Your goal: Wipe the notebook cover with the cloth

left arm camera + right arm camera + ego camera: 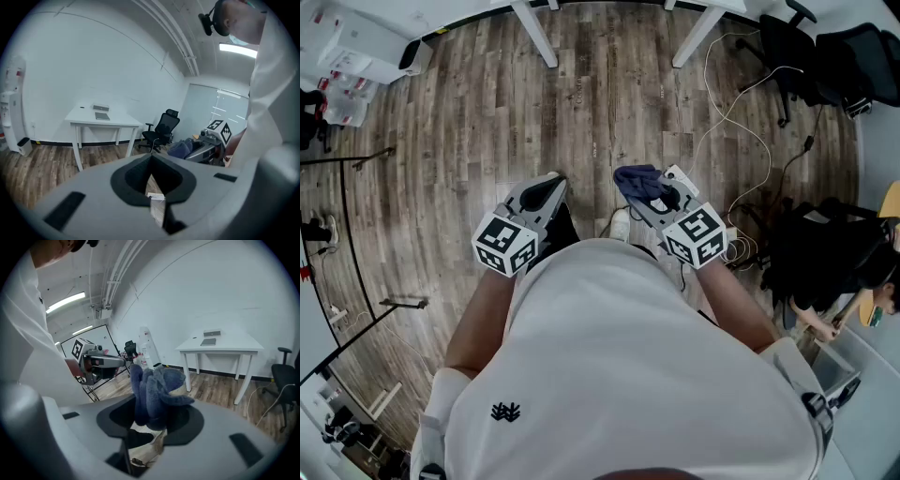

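left gripper: jaws together, empty | right gripper: clamped on blue cloth | both above floor

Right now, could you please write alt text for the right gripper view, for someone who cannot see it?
The right gripper is shut on a bunched blue cloth. Beyond stand a white table and, at left, the left gripper.
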A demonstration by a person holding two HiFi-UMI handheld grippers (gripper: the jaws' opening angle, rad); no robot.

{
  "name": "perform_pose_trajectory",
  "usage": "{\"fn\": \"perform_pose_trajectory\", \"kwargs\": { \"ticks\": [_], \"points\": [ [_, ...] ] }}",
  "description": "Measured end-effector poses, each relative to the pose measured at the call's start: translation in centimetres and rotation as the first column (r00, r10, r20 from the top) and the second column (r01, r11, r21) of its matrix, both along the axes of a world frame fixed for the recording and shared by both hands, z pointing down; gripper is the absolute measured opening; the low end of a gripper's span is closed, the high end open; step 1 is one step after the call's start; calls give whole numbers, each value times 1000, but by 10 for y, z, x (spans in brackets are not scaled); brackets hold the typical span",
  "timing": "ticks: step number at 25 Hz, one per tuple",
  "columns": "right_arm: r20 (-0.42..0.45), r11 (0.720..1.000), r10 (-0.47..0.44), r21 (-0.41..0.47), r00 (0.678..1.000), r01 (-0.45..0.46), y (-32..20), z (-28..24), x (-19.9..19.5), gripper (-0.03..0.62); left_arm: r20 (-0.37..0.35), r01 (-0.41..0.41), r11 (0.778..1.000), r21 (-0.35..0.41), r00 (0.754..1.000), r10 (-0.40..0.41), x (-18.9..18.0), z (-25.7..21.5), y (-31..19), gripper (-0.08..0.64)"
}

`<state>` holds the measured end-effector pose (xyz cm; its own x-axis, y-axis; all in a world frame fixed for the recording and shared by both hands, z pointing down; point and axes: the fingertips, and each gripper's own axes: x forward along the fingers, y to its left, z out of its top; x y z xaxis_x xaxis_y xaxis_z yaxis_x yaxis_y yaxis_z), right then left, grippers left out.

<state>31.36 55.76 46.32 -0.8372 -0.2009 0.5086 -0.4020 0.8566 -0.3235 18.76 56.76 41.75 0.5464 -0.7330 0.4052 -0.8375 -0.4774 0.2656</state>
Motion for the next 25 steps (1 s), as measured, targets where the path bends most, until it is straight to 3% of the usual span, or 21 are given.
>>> {"fn": "perform_pose_trajectory", "kwargs": {
  "ticks": [9, 15, 20, 25],
  "points": [
    [-51, 1000, 30, -5, 998, -30, -38, -5, -86, 156, -32, -34, 998, 48, 999, 35, -85, -9, -51, 6],
    [-67, 998, 68, -9, 995, -69, -68, -17, -161, 156, -28, -137, 990, 46, 990, 138, -149, -12, -73, 6],
    [-64, 990, 137, -21, 989, -138, -90, -22, -185, 158, -35, -155, 987, 39, 987, 156, -183, -6, -91, 6],
    [-72, 984, 170, -48, 983, -174, -123, -21, -186, 158, -67, -153, 987, 44, 986, 155, -185, -8, -129, 6]
  ]
}}
